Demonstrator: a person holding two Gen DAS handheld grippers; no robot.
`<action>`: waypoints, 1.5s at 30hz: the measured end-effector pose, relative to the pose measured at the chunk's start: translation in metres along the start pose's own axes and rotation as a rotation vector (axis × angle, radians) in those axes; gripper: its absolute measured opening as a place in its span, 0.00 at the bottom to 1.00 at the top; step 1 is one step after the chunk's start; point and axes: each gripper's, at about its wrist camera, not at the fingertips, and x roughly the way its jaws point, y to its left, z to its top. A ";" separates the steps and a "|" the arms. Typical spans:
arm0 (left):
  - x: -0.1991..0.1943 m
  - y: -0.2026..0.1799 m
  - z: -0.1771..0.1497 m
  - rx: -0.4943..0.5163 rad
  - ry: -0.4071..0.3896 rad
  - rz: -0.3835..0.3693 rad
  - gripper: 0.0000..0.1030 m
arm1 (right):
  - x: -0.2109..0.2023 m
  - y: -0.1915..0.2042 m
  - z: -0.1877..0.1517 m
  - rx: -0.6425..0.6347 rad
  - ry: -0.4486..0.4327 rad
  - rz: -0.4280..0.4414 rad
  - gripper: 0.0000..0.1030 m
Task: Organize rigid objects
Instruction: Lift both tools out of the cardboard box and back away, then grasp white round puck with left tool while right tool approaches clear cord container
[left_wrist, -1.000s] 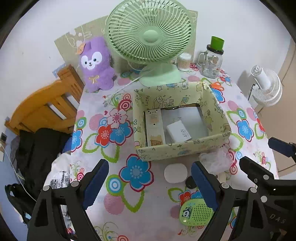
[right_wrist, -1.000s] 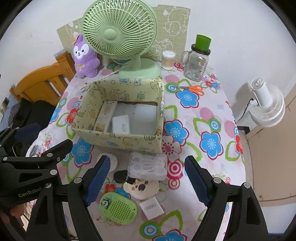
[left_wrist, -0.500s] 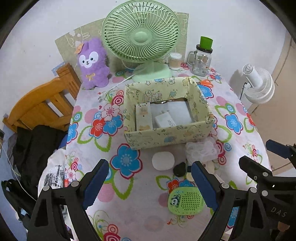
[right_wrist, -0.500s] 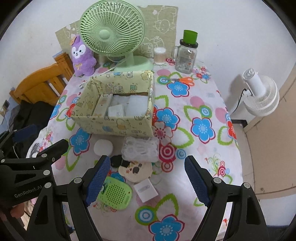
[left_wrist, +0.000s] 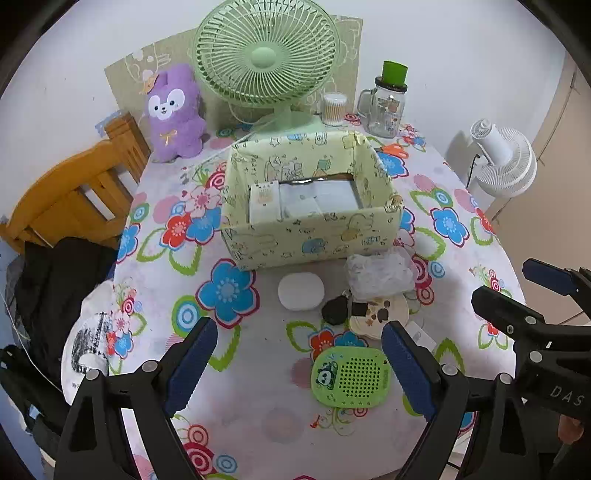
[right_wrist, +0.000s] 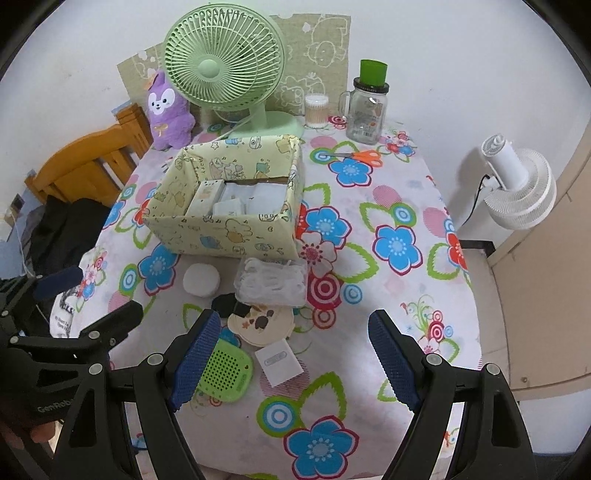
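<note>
Both grippers hang empty, jaws wide. Green perforated case (left_wrist: 349, 376) lies flat on the counter (left_wrist: 258, 424), between my left gripper (left_wrist: 299, 365) pads, beside right gripper (right_wrist: 291, 363); left's nearer.

Both the left gripper (left_wrist: 299, 365) and the right gripper (right_wrist: 293, 358) are black plastic. Each carries blue textured pads (right_wrist: 195, 356) and silver screws. White lettering marks the bodies.

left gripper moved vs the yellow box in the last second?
Yes. The left gripper has backed away: the yellow box looks smaller and farther, and the green case sits between its fingers.
</note>
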 end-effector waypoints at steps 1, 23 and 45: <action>0.001 0.000 -0.002 -0.004 0.001 -0.001 0.89 | 0.001 0.000 -0.001 -0.006 0.000 0.001 0.82; 0.065 -0.003 -0.010 -0.030 0.086 -0.023 0.90 | 0.064 -0.006 -0.012 -0.081 0.087 0.026 0.82; 0.124 0.007 0.008 -0.066 0.149 -0.029 0.90 | 0.116 -0.004 0.012 0.003 0.147 0.029 0.82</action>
